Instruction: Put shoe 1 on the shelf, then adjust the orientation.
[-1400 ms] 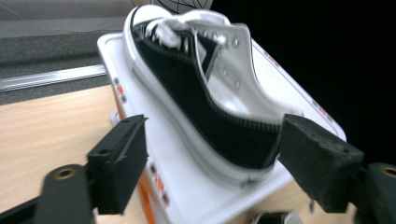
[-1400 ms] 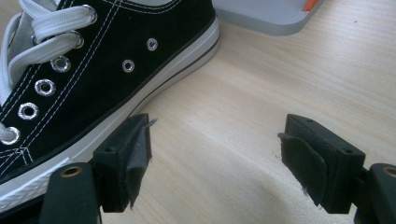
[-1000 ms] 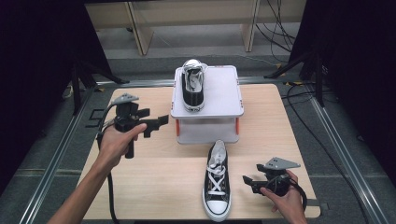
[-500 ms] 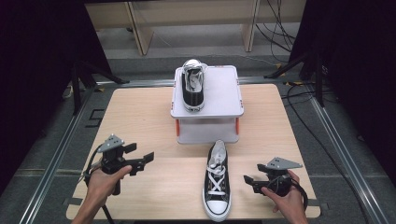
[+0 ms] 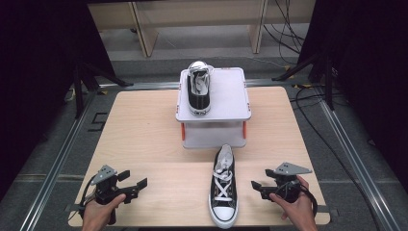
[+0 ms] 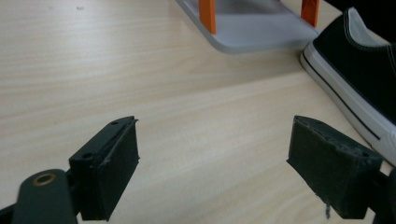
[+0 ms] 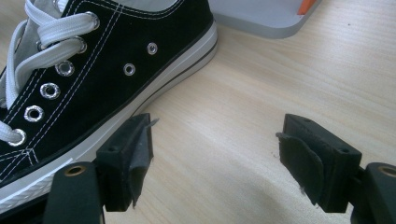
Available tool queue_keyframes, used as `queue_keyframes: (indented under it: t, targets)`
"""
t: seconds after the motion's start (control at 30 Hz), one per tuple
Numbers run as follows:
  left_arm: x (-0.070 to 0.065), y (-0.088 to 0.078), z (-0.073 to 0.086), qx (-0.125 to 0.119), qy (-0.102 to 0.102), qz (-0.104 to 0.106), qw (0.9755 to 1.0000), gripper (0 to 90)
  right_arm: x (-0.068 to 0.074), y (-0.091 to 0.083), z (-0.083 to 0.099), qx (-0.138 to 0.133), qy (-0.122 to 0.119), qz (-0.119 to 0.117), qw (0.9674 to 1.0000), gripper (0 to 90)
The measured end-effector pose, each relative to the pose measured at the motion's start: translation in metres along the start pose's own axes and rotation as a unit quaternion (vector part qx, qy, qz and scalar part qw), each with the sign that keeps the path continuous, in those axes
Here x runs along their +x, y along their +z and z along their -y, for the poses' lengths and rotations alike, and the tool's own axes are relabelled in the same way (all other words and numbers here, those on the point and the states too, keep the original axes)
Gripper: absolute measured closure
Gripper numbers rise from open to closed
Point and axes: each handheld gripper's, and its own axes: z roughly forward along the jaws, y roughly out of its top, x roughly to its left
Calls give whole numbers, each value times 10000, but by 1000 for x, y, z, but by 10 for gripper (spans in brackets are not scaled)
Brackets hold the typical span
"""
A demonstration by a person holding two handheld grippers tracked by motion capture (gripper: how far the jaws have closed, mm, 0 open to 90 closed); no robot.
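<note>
One black low-top sneaker with white laces [image 5: 222,187] lies on the wooden table [image 5: 144,134], toe toward the near edge. Its twin [image 5: 198,89] rests on top of a grey box with orange posts [image 5: 228,98]. My left gripper [image 5: 133,179] sits low at the near left, open, jaws wide apart with bare wood between them [image 6: 212,163]. The table sneaker's heel [image 6: 364,79] is to its right, apart from it. My right gripper [image 5: 262,179] is open just right of that sneaker; its left pad [image 7: 133,154] is close beside the white sole [image 7: 93,70], nothing held.
The grey box's base [image 6: 261,28] stands at the back middle of the table, just behind the lying sneaker. Metal rails [image 5: 62,154] run along both table sides, and cables [image 5: 312,110] lie on the floor to the right.
My left gripper has come back from beside the grey box to the near left corner and dropped low over the table. The right gripper and both sneakers have stayed put.
</note>
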Motion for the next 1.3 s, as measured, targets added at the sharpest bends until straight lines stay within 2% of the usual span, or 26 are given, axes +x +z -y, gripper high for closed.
queue_keyframes:
  t: [0.1, 0.17, 0.23, 0.27, 0.33, 0.37, 0.4, 0.43, 0.5, 0.53, 0.57, 0.6, 0.63, 0.7, 0.73, 0.8, 0.83, 0.87, 0.9, 0.97, 1.0, 1.03, 1.1, 1.2, 1.27, 1.3]
  targets:
    - [-5, 3, 10, 66, 265, -161, 9995, 153, 0, 0, 0, -16, -34, -44, 10000, 263]
    - [-6, 6, 14, 194, 486, -267, 9983, 153, 0, 0, -1, -57, -142, -39, 9999, 262]
    - [-7, 9, 20, 282, 454, -189, 9984, 153, 2, 0, -1, -101, -143, -144, 9997, 261]
    - [-8, 10, 22, 408, 501, -159, 9978, 153, 3, -1, -2, -44, -140, -75, 9999, 261]
    - [-11, 12, 25, 429, 548, -50, 9976, 153, 2, 0, -2, -61, -178, -26, 9998, 261]
    - [-10, 13, 25, 512, 615, -76, 9968, 153, 2, 0, -2, -43, -170, -60, 9998, 261]
    - [-9, 14, 24, 568, 678, -77, 9961, 153, 2, 0, -2, -54, -46, -83, 9999, 261]
    - [-9, 16, 24, 537, 636, -69, 9965, 153, -1, 0, -2, -68, -237, -30, 9997, 260]
    - [-8, 16, 22, 509, 683, -144, 9963, 153, 0, 1, -2, -90, -142, 13, 9999, 261]
    - [-7, 16, 22, 500, 692, -170, 9962, 153, 2, -1, -2, -37, 65, 62, 10000, 261]
    - [-8, 15, 22, 421, 602, -126, 9972, 153, 2, 0, -3, -110, -43, 47, 9999, 261]
    - [-7, 14, 21, 460, 702, -170, 9963, 153, 0, -1, -3, -146, -178, 44, 9997, 261]
    - [-7, 13, 21, 386, 683, -125, 9968, 153, 0, 0, -4, -140, -158, 33, 9998, 261]
    - [-7, 11, 20, 392, 749, -144, 9963, 153, 1, 2, -6, -128, -133, -4, 9998, 261]
    - [-9, 11, 20, 290, 675, -75, 9973, 153, 2, 3, -8, -135, -104, -14, 9999, 261]
    - [-8, 11, 18, 293, 729, -102, 9969, 153, 2, 7, -13, -202, -234, -49, 9995, 272]
    - [-7, 11, 18, 308, 751, -134, 9966, 152, 6, 8, -17, -190, -112, -71, 9997, 292]
    - [-7, 11, 17, 269, 694, -102, 9972, 153, 4, 9, -20, -283, -293, -67, 9991, 308]
    - [-6, 11, 17, 345, 748, -157, 9965, 153, 5, 11, -24, -350, -423, -66, 9985, 366]
    - [-6, 13, 17, 321, 680, -121, 9971, 153, 7, 12, -32, -471, -578, -148, 9971, 417]
    - [-6, 13, 17, 341, 700, -137, 9969, 153, 9, 15, -45, -534, -525, -129, 9971, 448]
    - [-5, 12, 18, 397, 743, -176, 9963, 153, 9, 15, -45, -534, -525, -129, 9971, 448]
    - [-5, 11, 18, 378, 717, -151, 9966, 153, 8, 20, -59, -676, -742, -122, 9949, 475]
    - [-4, 11, 18, 373, 699, -139, 9968, 153, 9, 30, -78, -616, -804, -37, 9949, 511]
    - [-5, 11, 18, 371, 693, -117, 9968, 153, 8, 39, -86, -522, -845, -68, 9950, 547]
    - [-6, 11, 18, 318, 625, -49, 9975, 153, 6, 45, -89, -459, -858, -47, 9952, 552]
